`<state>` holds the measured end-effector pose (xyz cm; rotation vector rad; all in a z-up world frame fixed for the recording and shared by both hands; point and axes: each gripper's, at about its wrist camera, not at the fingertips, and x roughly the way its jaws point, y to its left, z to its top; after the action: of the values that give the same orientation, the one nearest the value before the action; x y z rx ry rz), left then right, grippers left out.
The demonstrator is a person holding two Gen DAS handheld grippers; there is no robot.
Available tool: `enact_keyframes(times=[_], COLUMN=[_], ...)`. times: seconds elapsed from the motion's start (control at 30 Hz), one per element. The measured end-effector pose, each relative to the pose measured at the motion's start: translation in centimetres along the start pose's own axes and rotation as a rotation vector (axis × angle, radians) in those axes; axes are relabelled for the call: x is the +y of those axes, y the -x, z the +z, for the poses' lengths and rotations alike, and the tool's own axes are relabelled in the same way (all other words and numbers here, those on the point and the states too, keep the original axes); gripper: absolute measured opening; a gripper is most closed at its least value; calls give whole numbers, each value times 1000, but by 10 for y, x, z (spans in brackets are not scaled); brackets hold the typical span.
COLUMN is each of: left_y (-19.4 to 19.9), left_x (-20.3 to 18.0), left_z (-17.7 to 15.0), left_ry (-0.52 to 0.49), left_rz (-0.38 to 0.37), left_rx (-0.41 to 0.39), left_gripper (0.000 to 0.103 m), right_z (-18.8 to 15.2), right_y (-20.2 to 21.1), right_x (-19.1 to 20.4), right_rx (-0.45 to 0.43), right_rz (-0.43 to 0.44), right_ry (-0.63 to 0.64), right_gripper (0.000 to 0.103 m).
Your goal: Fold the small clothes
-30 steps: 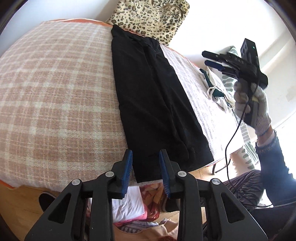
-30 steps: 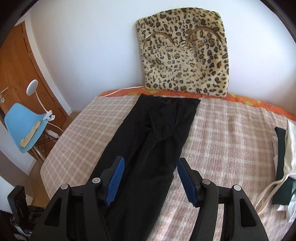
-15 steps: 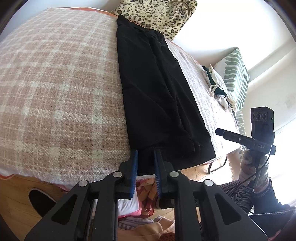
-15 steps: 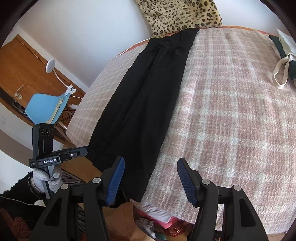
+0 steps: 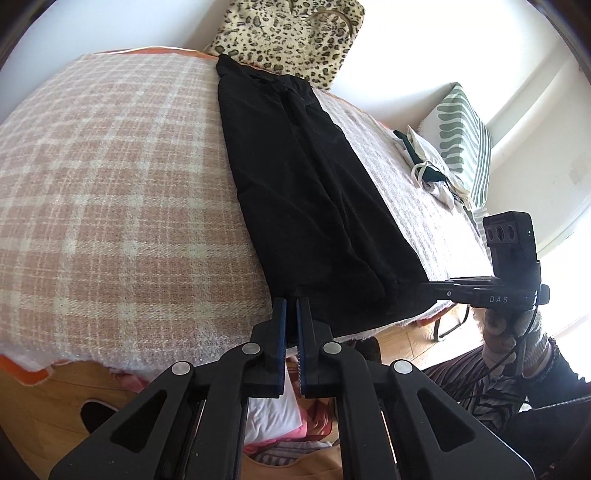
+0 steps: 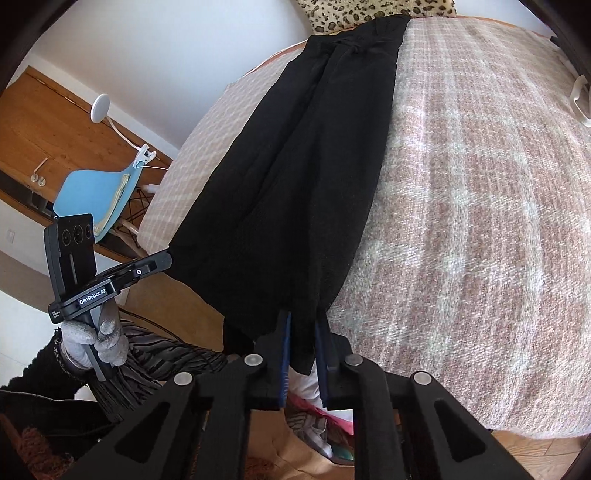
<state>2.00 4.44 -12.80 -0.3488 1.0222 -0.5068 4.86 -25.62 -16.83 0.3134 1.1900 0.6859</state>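
Gripping the hem of black trousers (image 5: 310,192) at the near edge of a checked bed (image 5: 110,192).

Spread over the bed is a pink-and-cream plaid blanket, and the trousers lie lengthwise across it, waistband at the far edge against a leopard-print cushion (image 5: 291,33), leg ends hanging just over the near edge. The left gripper (image 5: 291,308) has its blue-padded jaws pinched nearly together on the hem at the near left corner of the garment. The right gripper (image 6: 303,325) is clamped on the hem at the opposite corner, black cloth hanging between its pads. A striped green pillow (image 5: 461,147) and a white drawstring bag (image 5: 428,162) sit at the bed's right edge; a blue chair (image 6: 96,192) stands beyond the left edge.
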Motion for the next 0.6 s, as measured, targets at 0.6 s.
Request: enact_keyframes(times=[0.6], left_y=[-6], left_x=[6], left_z=[-3], left_ry=[63], left_rz=[-32], left_rx=[96], left_gripper=[20], right_z=[2], right_y=[-1], right_x=[-29], right_rx=[29], right_rz=[178], right_ry=[-92], right_gripper=[38])
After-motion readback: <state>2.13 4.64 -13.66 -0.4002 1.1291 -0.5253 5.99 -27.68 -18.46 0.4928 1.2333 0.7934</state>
